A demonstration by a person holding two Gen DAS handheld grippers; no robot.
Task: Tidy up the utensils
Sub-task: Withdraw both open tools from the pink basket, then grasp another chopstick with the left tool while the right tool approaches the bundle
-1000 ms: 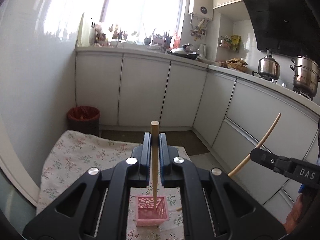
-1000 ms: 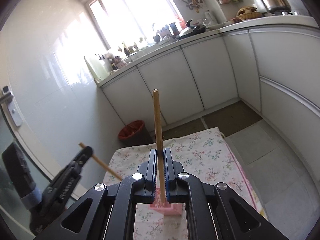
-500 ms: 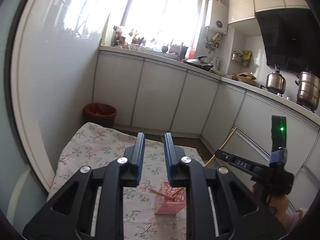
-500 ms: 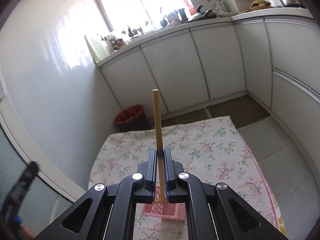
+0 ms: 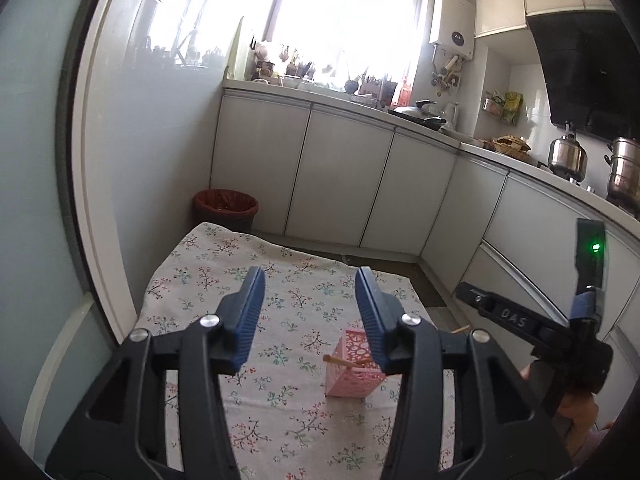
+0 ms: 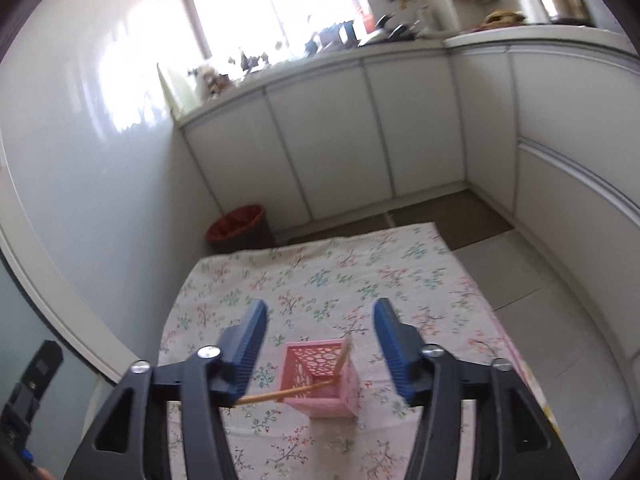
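While both tools hang over a floral cloth, the left gripper is seen w/ jaws spread and nothing between the blue pads; they have just been opening. The right gripper is likewise spread wide, jaws just opened, w/ no pad pressing on anything.

A pink lattice basket is set on the cloth, just below and ahead of the right gripper's tips, framed in the gap between its fingers. From the left tool it is found low and to the right, partly hidden behind the right-hand finger.

Two wooden chopsticks are seen in the basket. One chopstick is laid nearly flat, its free end sticking out over the basket's near-left edge toward the right gripper's left finger; whether it touches that finger can't be told. A second chopstick is leaned steeply inside the basket, tip above the rim.

Farther ahead of both tools a red-lined waste bin is stood at the cloth's far end, beside white cabinets. On the left view, far right, the other tool's black body is seen, w/ a green light lit, and part of a hand under it.
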